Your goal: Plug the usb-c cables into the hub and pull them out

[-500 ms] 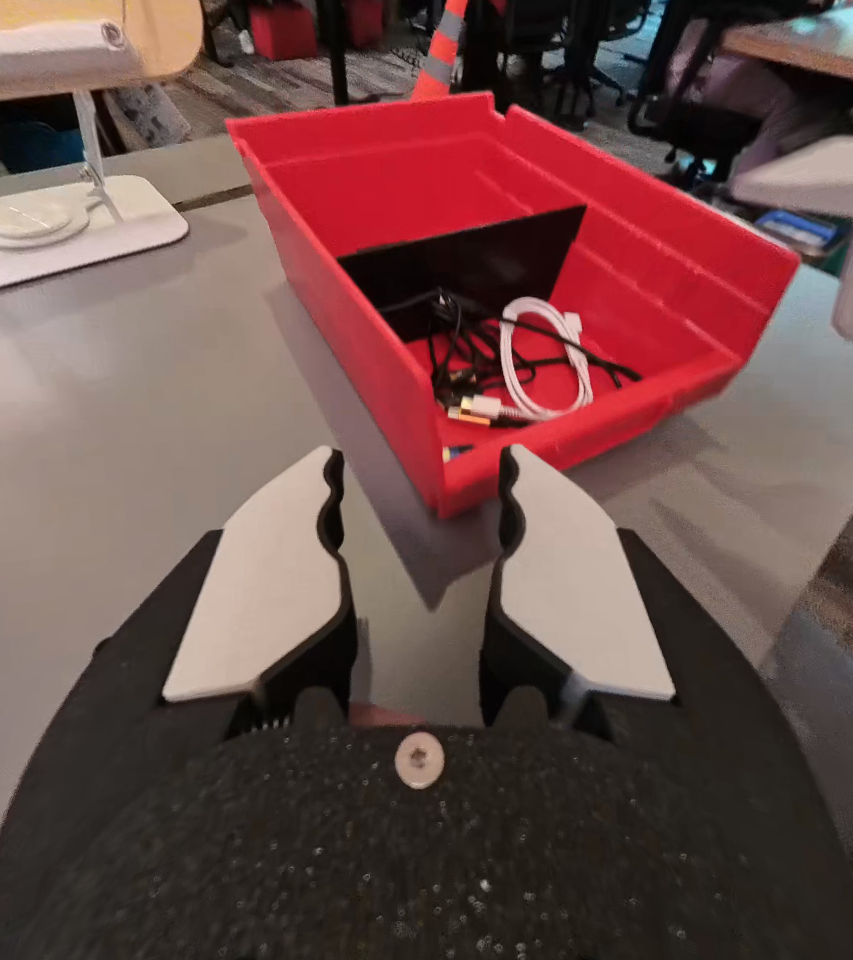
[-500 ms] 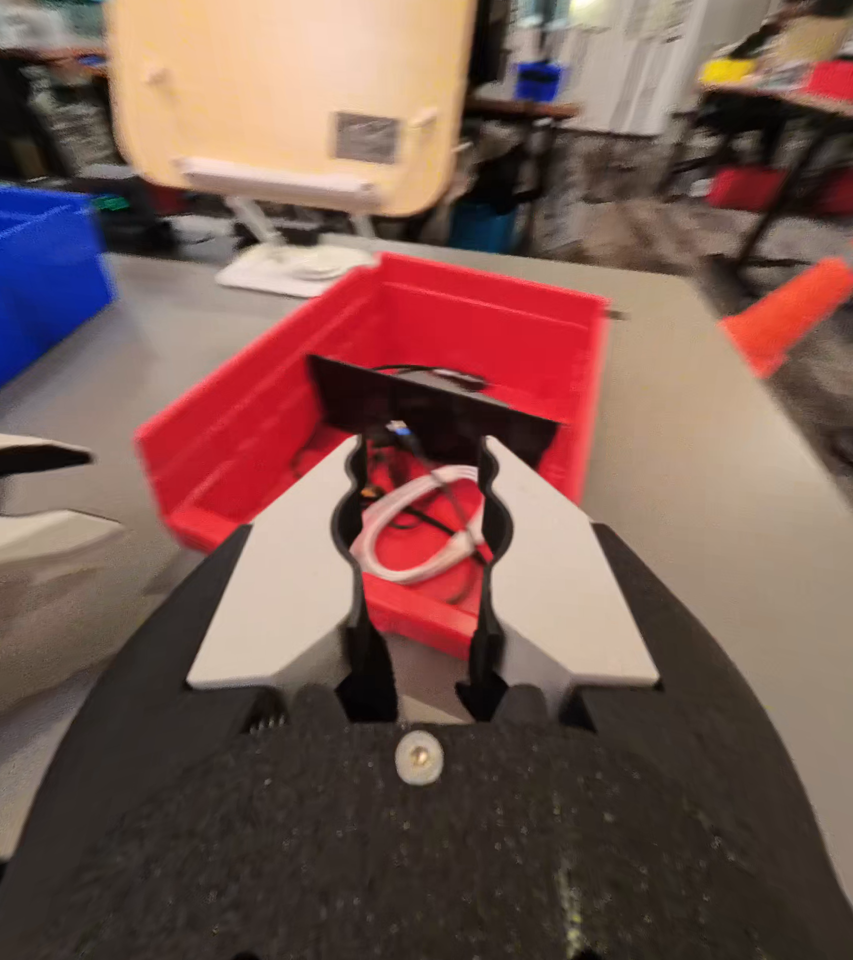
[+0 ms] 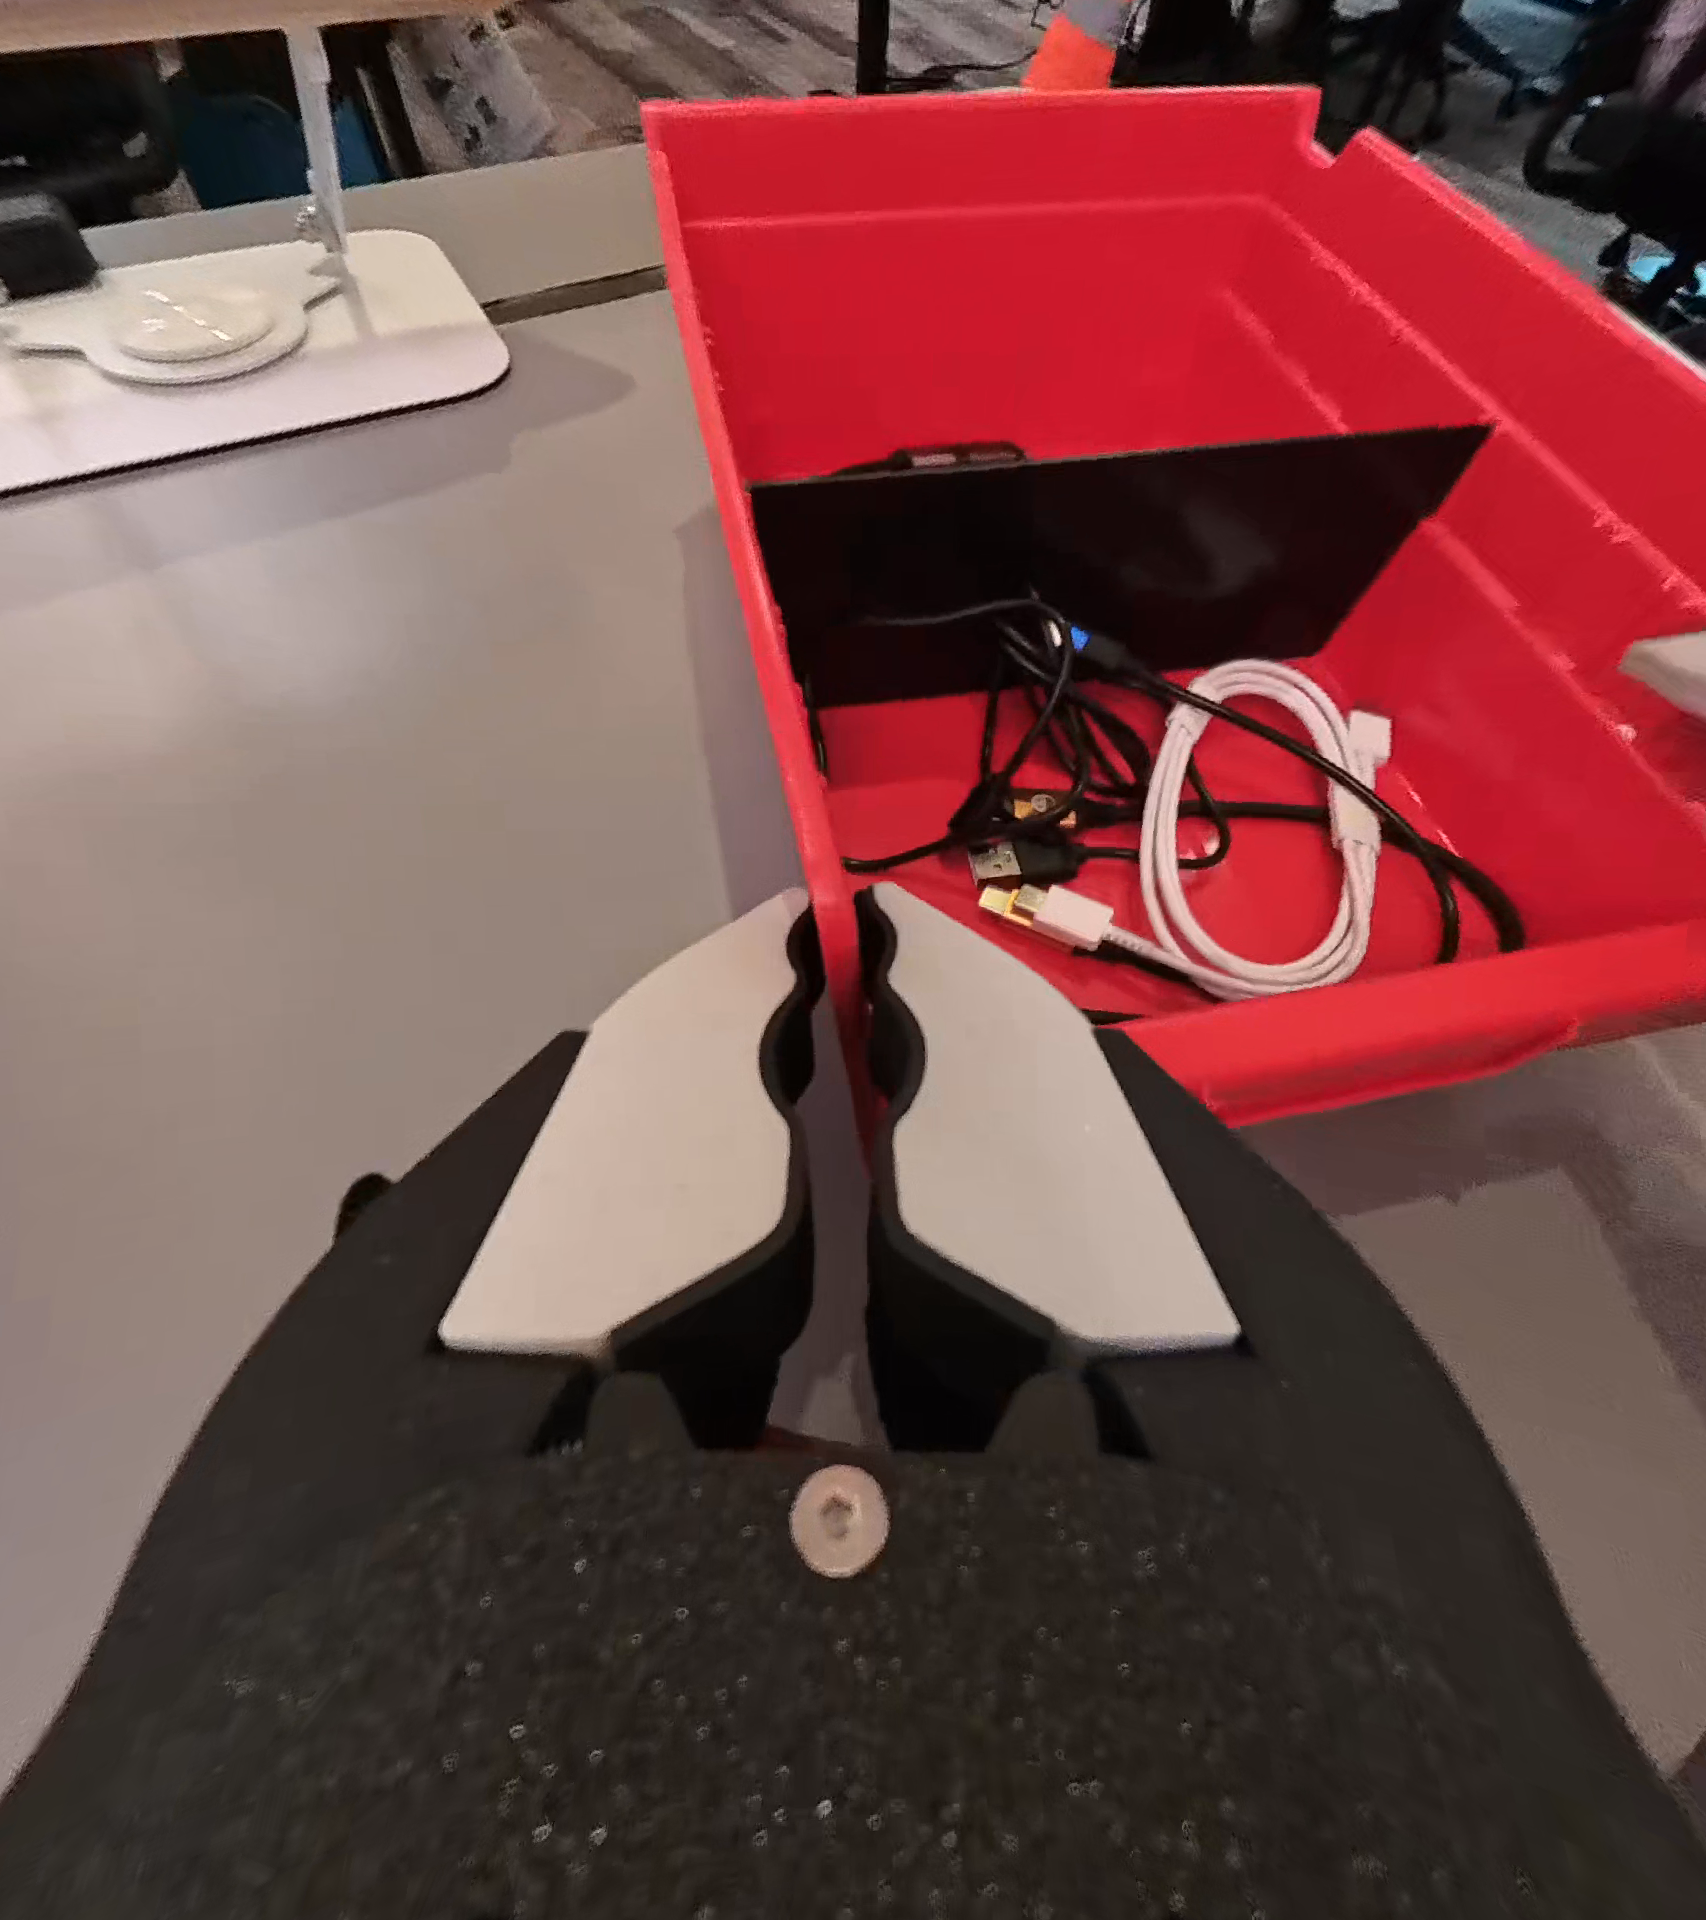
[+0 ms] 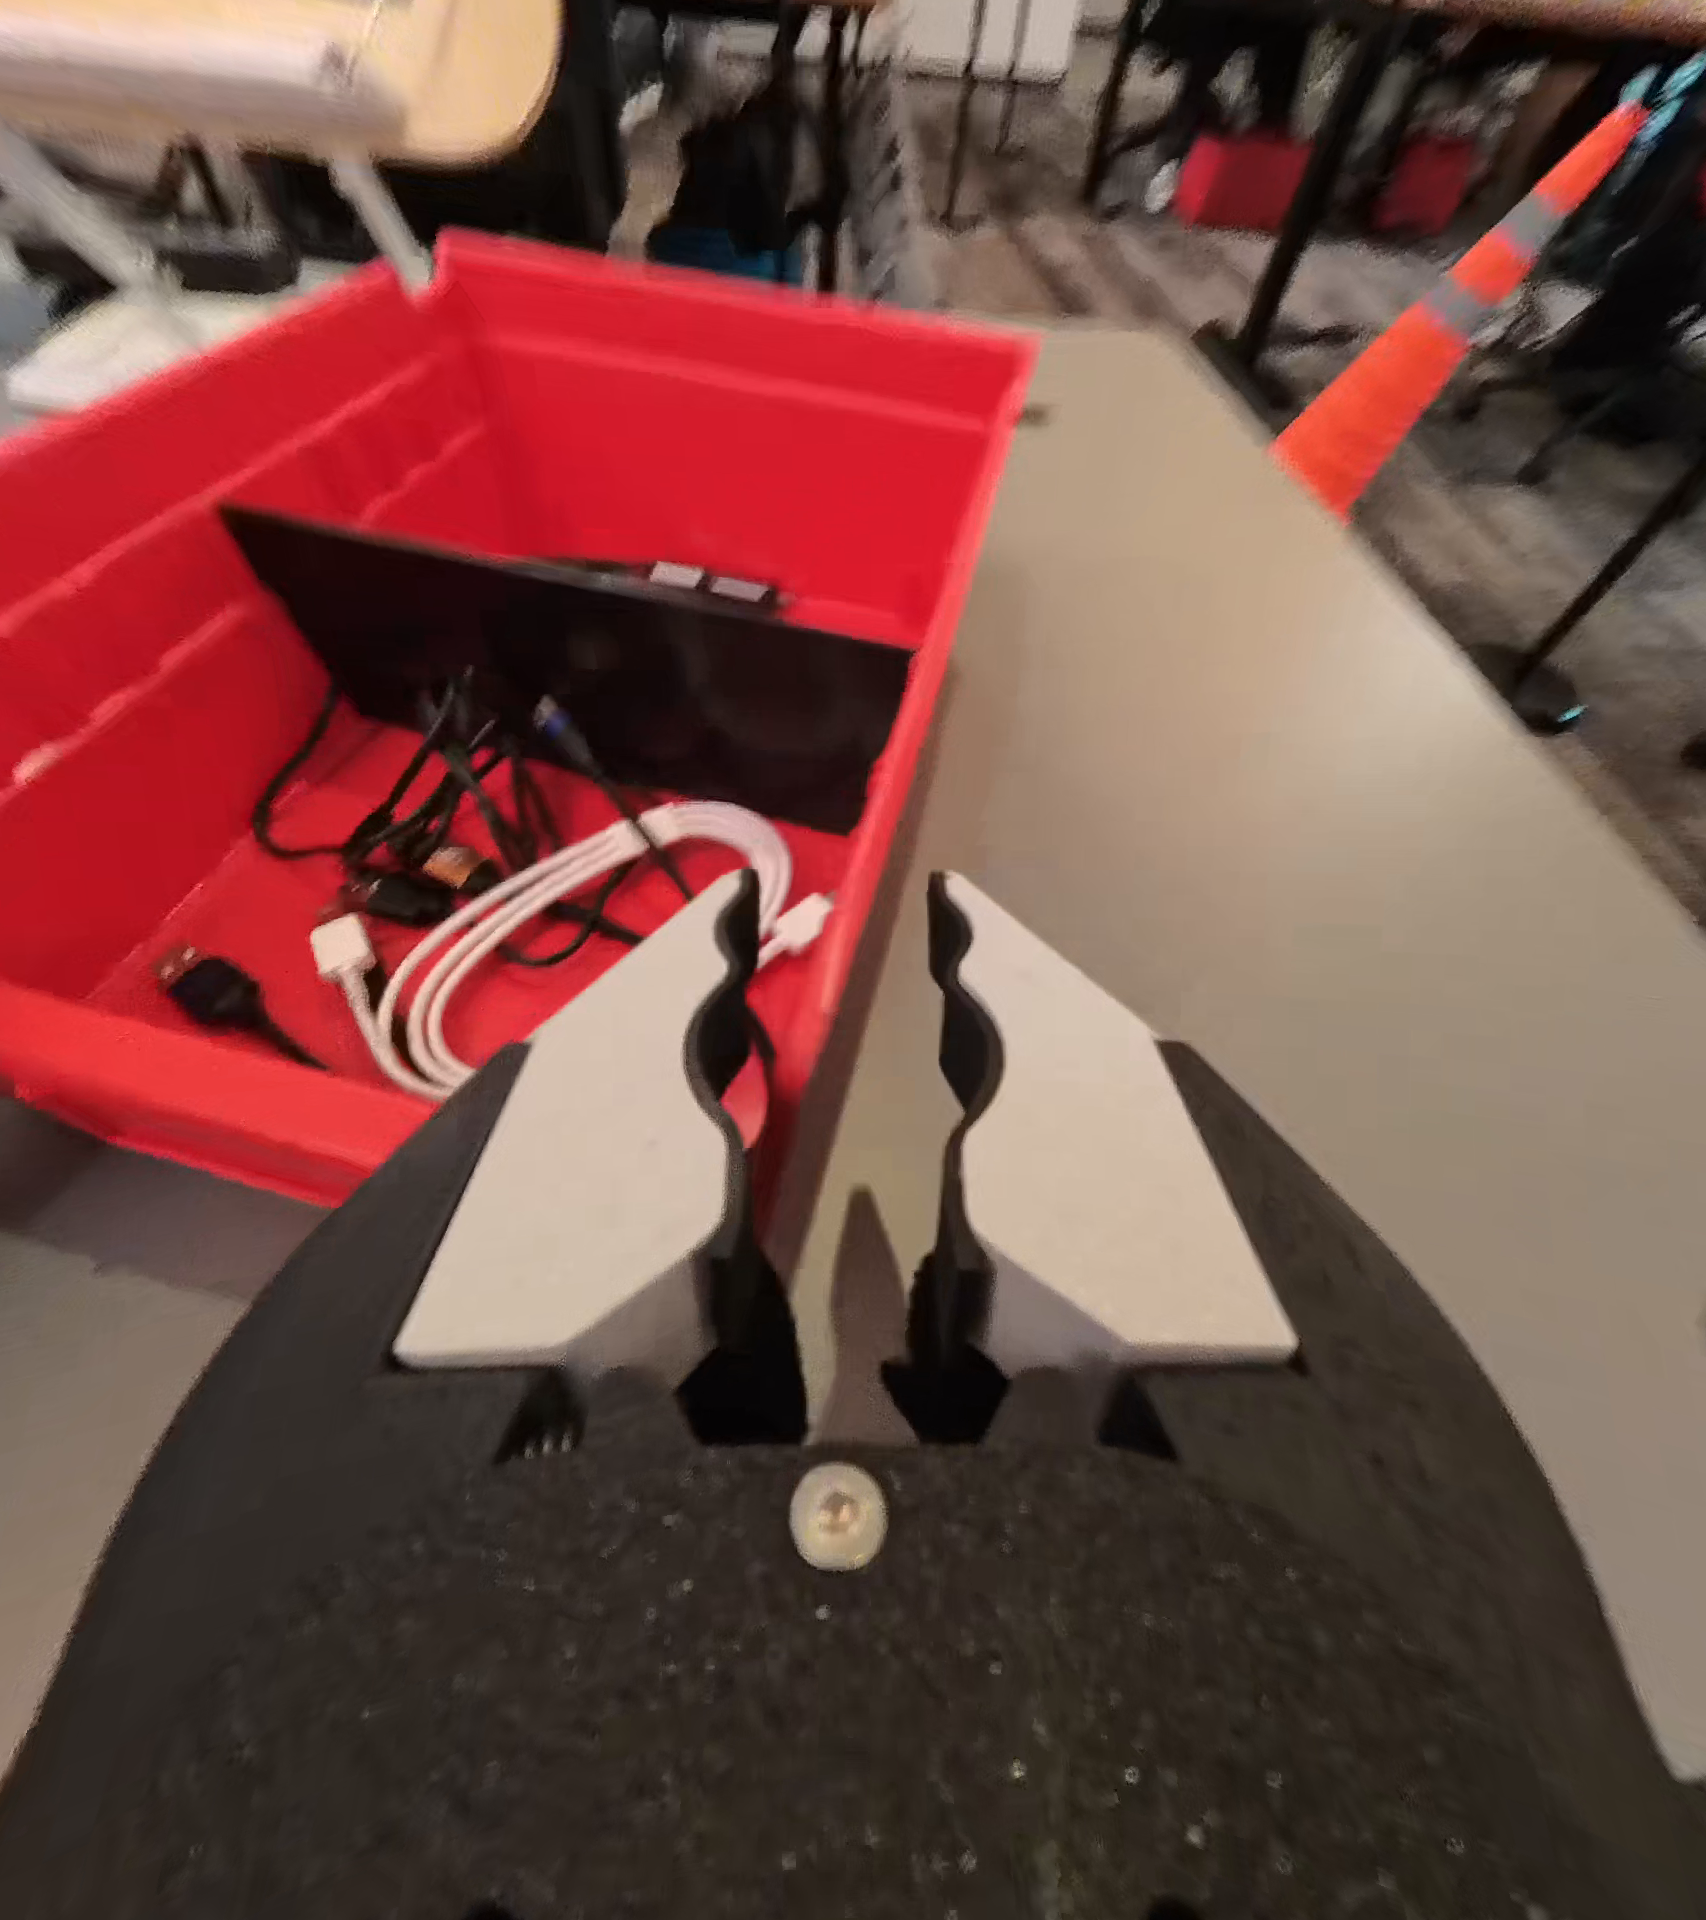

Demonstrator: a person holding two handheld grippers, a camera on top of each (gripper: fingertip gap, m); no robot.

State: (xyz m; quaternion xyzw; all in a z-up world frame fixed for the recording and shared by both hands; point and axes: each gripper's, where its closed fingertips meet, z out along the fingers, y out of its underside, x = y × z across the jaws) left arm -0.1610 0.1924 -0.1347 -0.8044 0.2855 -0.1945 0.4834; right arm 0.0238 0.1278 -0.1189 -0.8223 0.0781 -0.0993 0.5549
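At the near-left corner of the red bin (image 3: 1036,260) the left gripper (image 3: 833,914) has its fingers pinched onto the side wall, one finger outside and one inside, with only the thin red plastic between them. That reads as a grip meant to steady the bin or drag it across the grey surface (image 3: 309,831) rather than to take a cable.

The right gripper (image 4: 838,894) is set astride the opposite side wall near the front corner. Its fingers are spread apart with a clear gap and hold nothing. One finger hangs over the inside of the bin and the other over the bare surface, probably so it can clamp down as the left one has.

The task's things all lie in the front compartment. A coiled white cable (image 3: 1254,821) sits near the front wall, with a tangle of black cables (image 3: 1057,727) just beside it, plugs loose and pointing several ways. A black divider (image 3: 1088,561) stands across the bin behind them. Over its top edge peeks a dark body with pale ports (image 4: 714,587) — likely the hub, though too little of it shows to be sure.

No plug appears to be seated in that body yet, so the plugging itself looks still ahead. The bin is probably being positioned first — a fixed bin would make picking one plug out of the tangle easier.
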